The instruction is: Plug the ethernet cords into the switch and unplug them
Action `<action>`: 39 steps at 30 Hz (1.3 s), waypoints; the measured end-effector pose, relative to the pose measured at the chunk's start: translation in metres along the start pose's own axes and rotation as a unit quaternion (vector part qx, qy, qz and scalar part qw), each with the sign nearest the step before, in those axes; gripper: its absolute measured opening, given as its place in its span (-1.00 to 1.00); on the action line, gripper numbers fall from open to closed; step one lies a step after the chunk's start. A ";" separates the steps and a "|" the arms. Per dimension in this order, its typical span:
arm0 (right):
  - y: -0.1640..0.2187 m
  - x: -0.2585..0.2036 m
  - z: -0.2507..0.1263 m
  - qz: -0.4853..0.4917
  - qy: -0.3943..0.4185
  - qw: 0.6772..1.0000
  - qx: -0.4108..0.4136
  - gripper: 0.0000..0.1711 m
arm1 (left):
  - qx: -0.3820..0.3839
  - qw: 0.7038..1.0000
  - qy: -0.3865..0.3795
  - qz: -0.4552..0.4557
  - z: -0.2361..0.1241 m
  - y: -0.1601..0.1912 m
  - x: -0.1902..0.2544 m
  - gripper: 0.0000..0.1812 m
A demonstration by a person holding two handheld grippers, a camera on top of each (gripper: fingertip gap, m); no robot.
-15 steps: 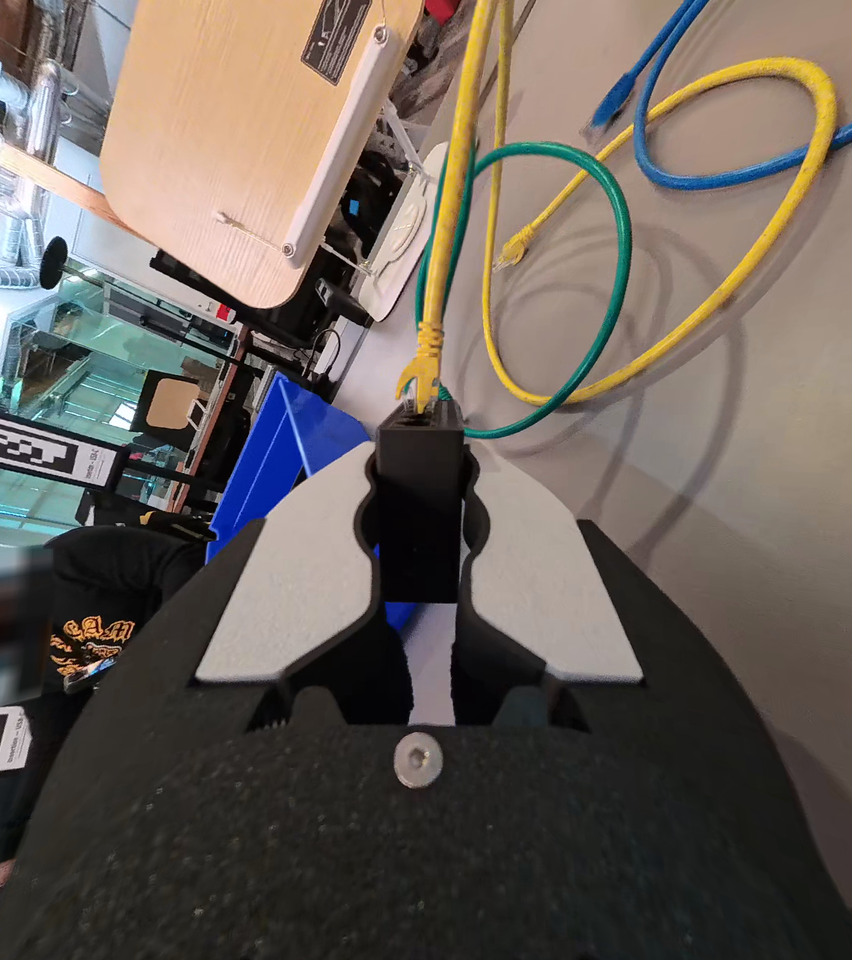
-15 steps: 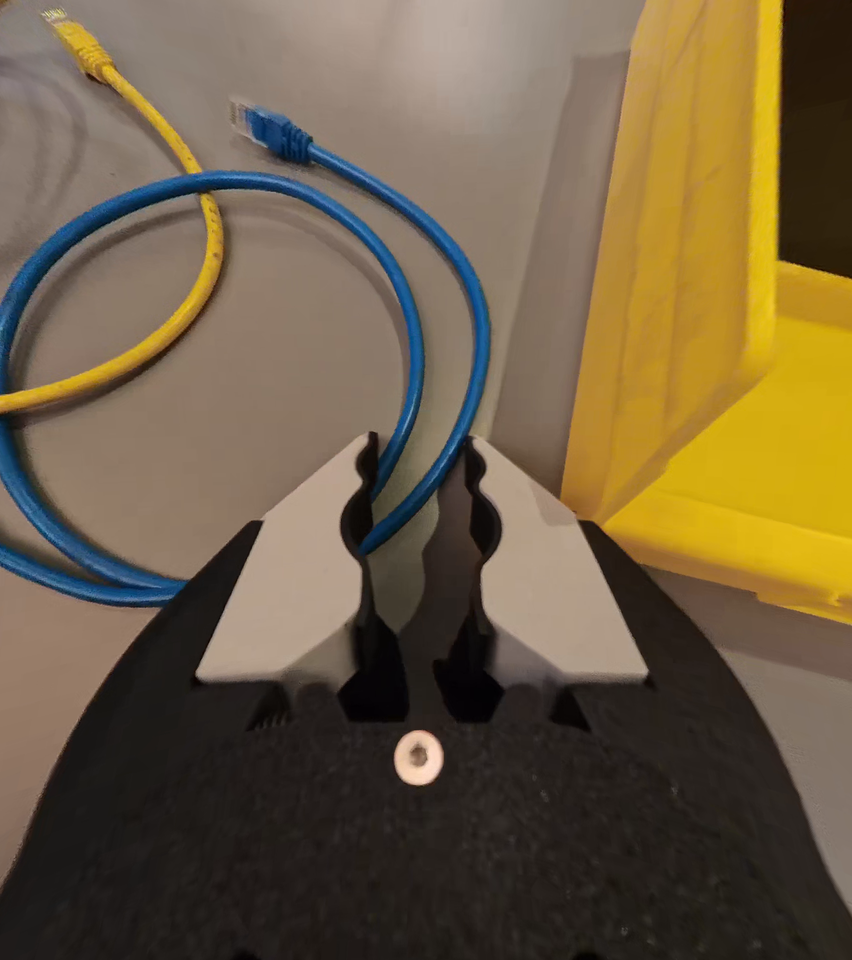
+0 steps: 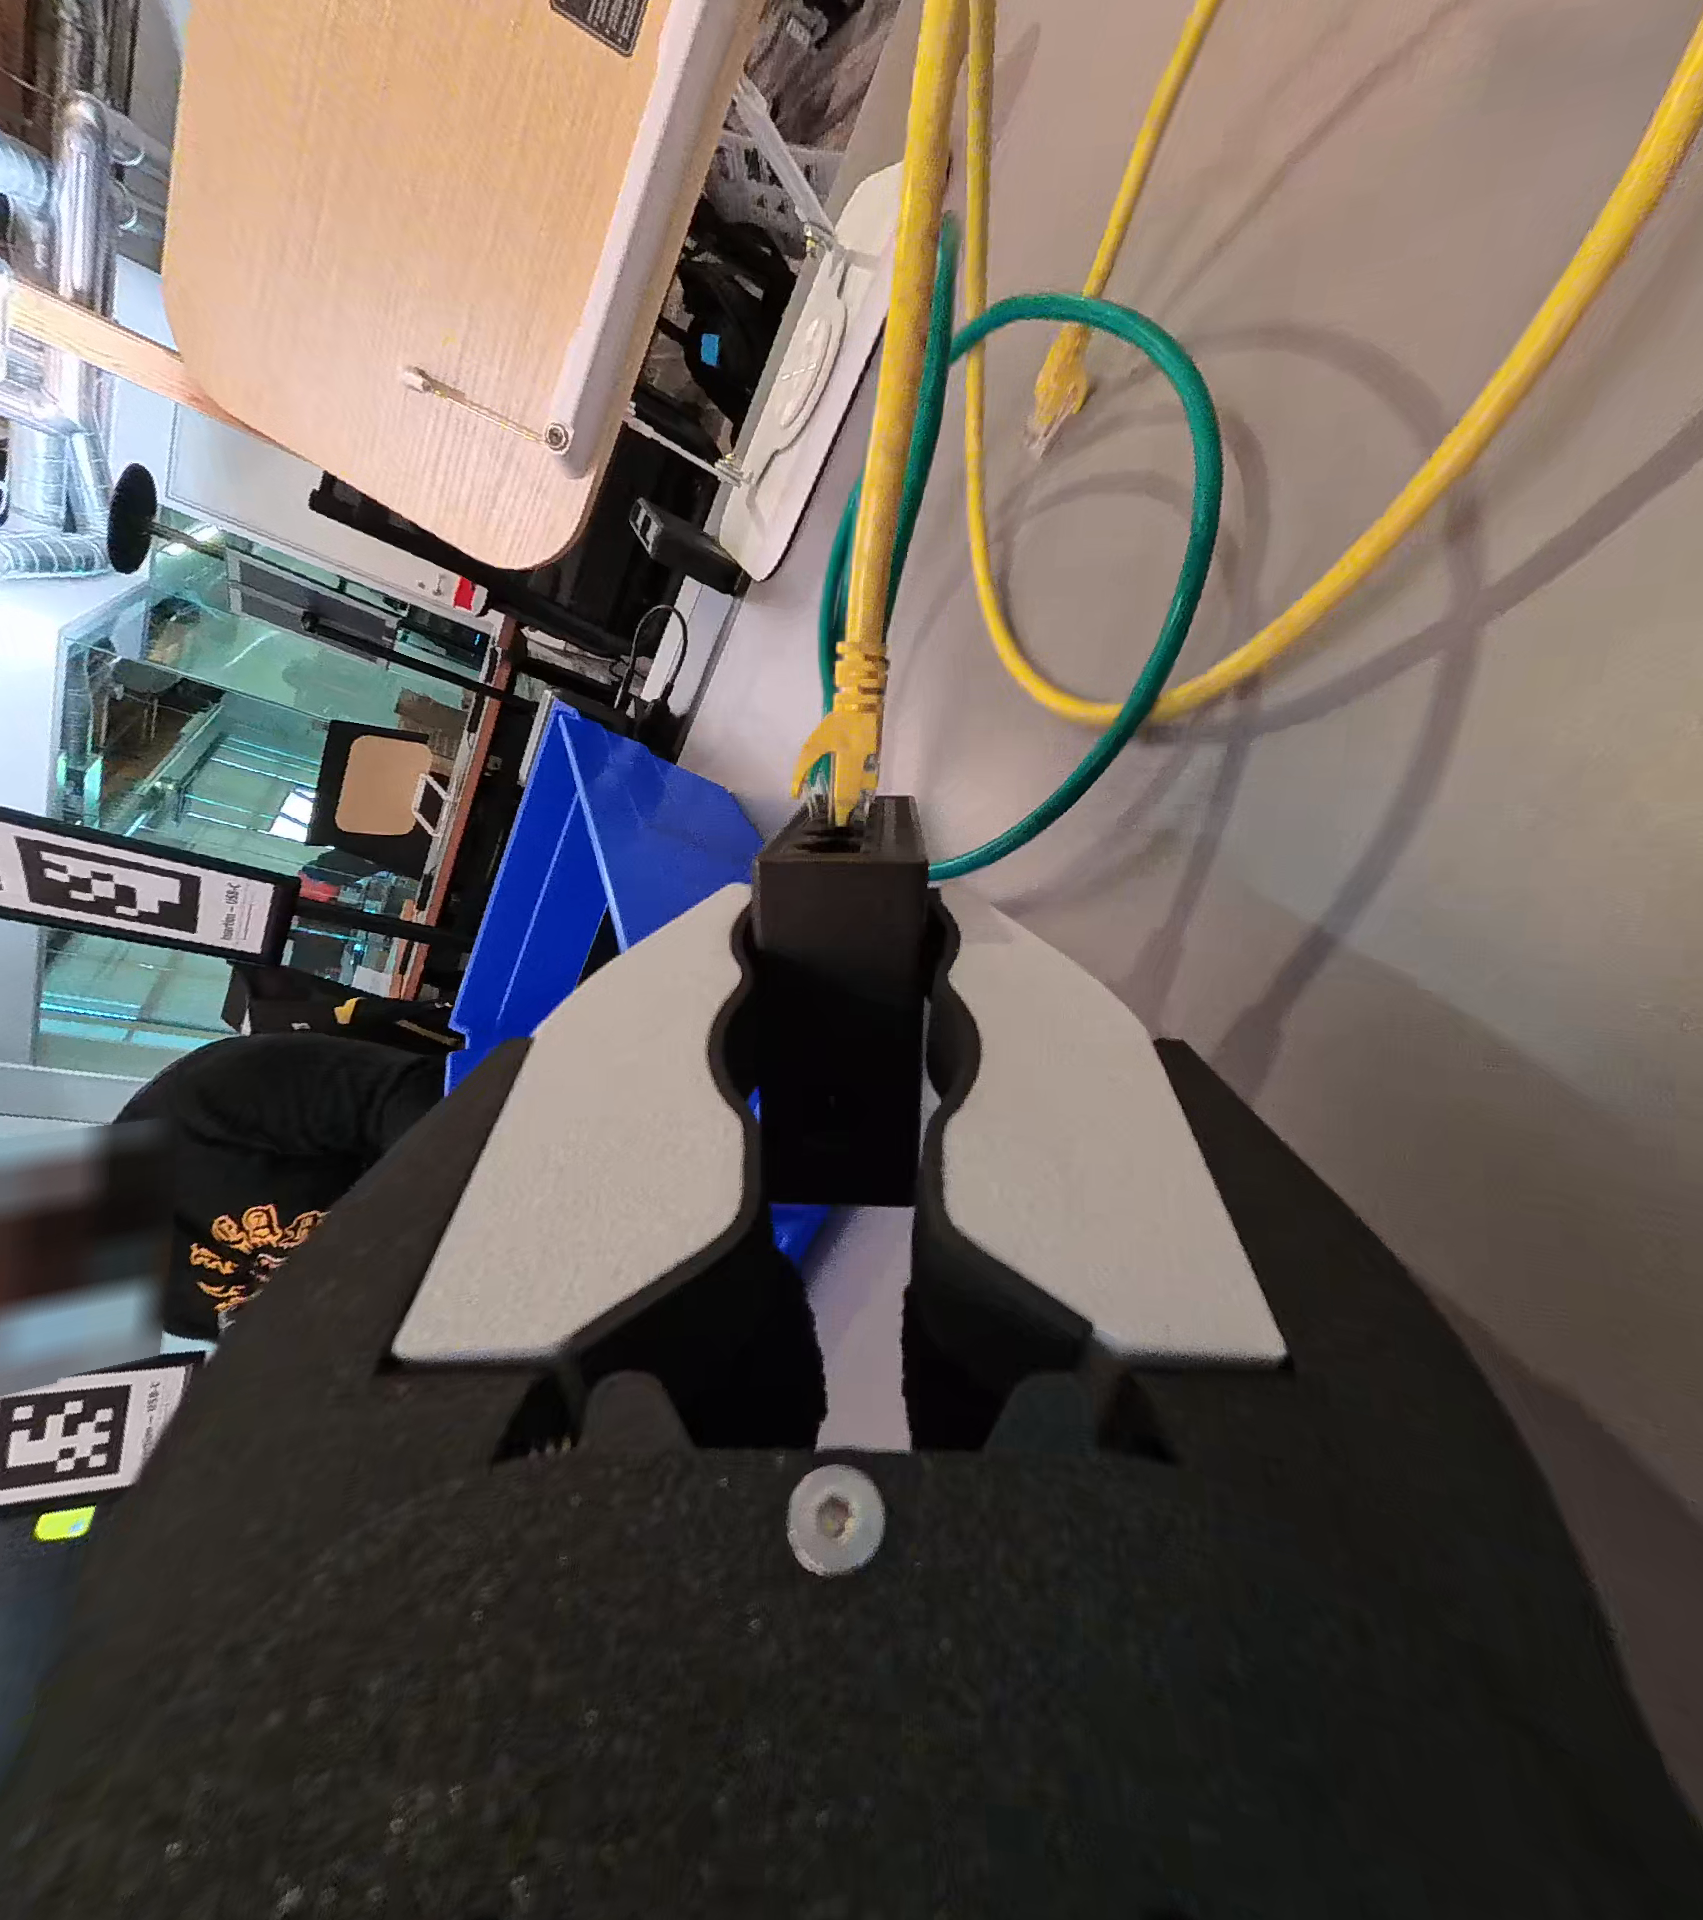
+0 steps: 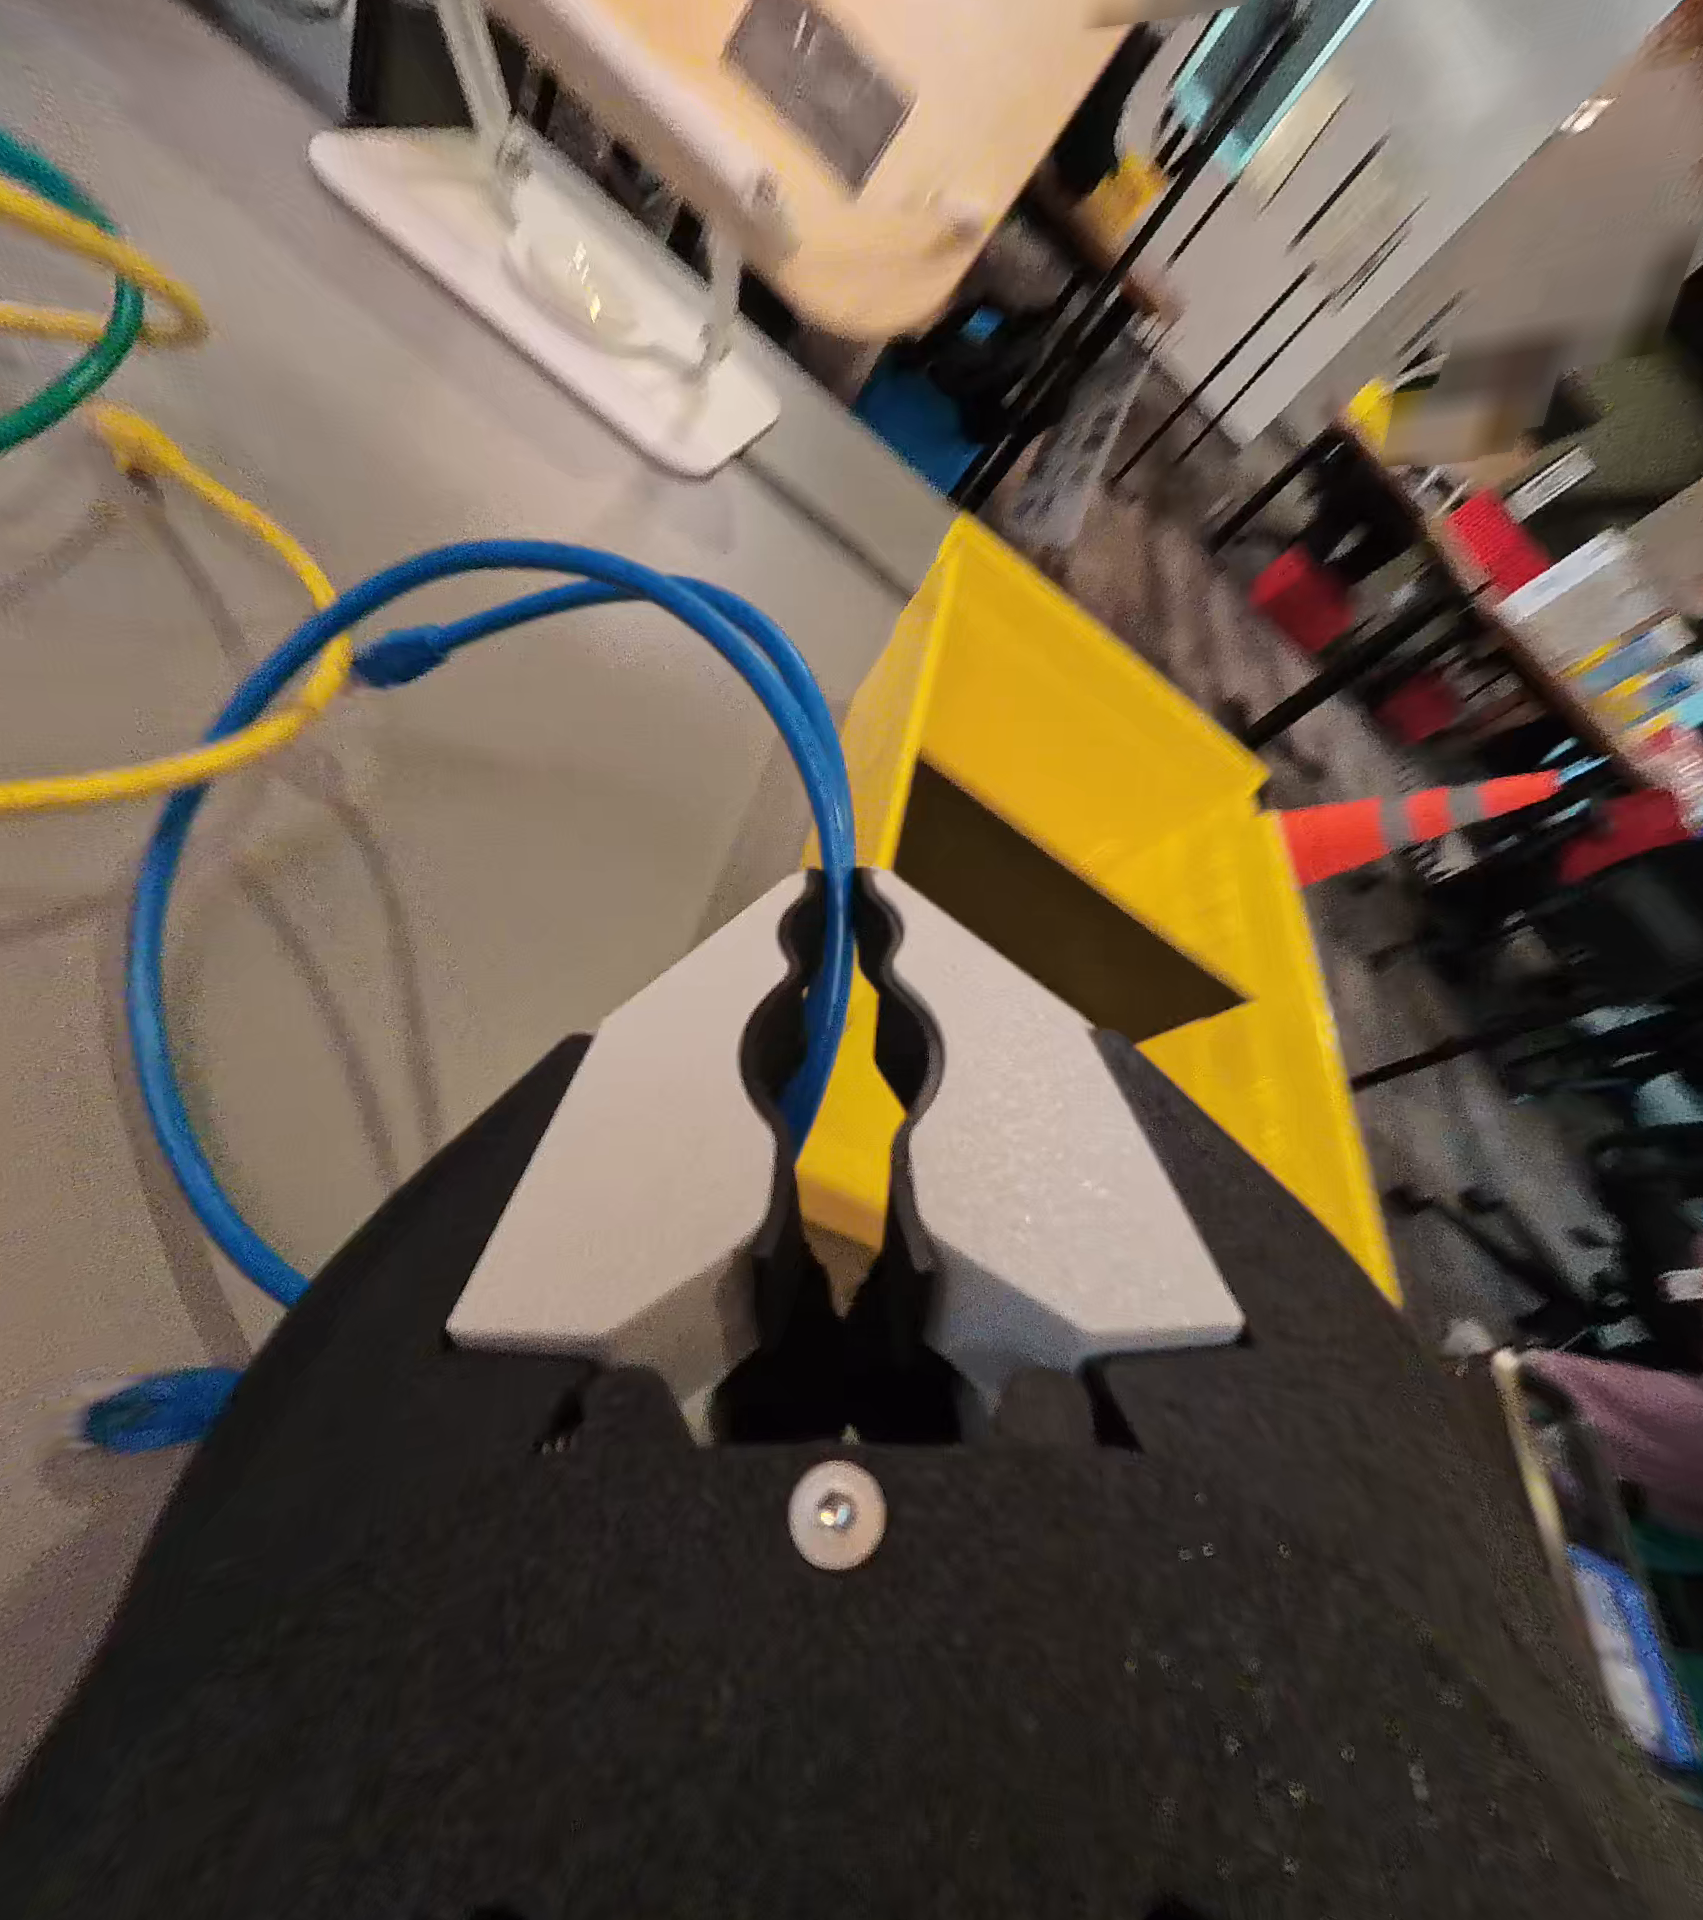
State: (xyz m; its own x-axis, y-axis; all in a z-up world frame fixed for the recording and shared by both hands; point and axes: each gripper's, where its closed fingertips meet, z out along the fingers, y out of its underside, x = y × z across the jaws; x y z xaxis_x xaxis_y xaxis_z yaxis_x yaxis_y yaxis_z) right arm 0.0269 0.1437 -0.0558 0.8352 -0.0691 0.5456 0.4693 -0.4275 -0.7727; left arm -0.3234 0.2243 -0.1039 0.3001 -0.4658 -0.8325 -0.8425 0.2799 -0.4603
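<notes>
My left gripper (image 3: 842, 914) is shut on the small black switch (image 3: 842, 935) and holds it above the grey table. A yellow ethernet cord (image 3: 904, 416) is plugged into a port on its far face. A green cord (image 3: 1179, 582) runs into the switch from the right side. A second yellow cord lies looped on the table, its free plug (image 3: 1060, 400) loose. My right gripper (image 4: 834, 883) is shut on the blue cord (image 4: 831, 831), which loops off to the left above the table. One blue plug (image 4: 400, 657) hangs in the loop; another (image 4: 151, 1408) lies low at the left.
A yellow bin (image 4: 1086, 748) stands just right of my right gripper. A blue bin (image 3: 608, 831) sits behind the switch at the table edge. A white lamp base (image 4: 556, 301) and a wooden panel (image 3: 390, 270) stand at the far edge. A person in dark clothing (image 3: 265, 1174) is at the left. Across from one pair of fingers to the other is roughly 35 cm.
My right gripper has closed on the blue cord, lifted it and swung up and right; the view is blurred. The left gripper has shifted slightly, still holding the switch.
</notes>
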 end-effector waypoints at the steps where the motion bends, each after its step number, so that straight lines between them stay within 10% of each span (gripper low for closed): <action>1: -0.011 0.009 -0.008 -0.004 0.015 1.000 0.021 -0.95 | 0.001 1.000 -0.001 0.002 0.000 0.000 -0.001 -0.70; 11: -0.093 0.088 -0.078 0.075 0.049 0.985 0.146 -0.94 | 0.002 0.999 0.025 -0.019 0.002 0.005 0.003 -0.70; 28: 0.082 -0.085 0.045 -0.010 -0.119 0.970 -0.214 -0.94 | 0.018 0.997 0.076 0.012 0.003 -0.005 0.029 -0.70; 34: 0.029 -0.083 0.025 0.069 -0.160 0.982 -0.077 -0.71 | 0.011 0.997 0.077 0.000 0.004 -0.002 0.027 -0.70; 39: 0.021 -0.154 0.015 0.178 -0.381 0.903 -0.088 -0.62 | 0.014 0.996 0.083 -0.012 0.005 -0.002 0.028 -0.70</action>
State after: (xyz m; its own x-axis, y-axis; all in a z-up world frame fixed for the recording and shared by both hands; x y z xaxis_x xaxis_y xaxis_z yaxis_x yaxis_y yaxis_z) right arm -0.0877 0.1594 -0.1611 0.9104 0.3811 -0.1613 0.1350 -0.6419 -0.7549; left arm -0.3115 0.2146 -0.1277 0.2406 -0.6047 -0.7592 -0.8220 0.2889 -0.4907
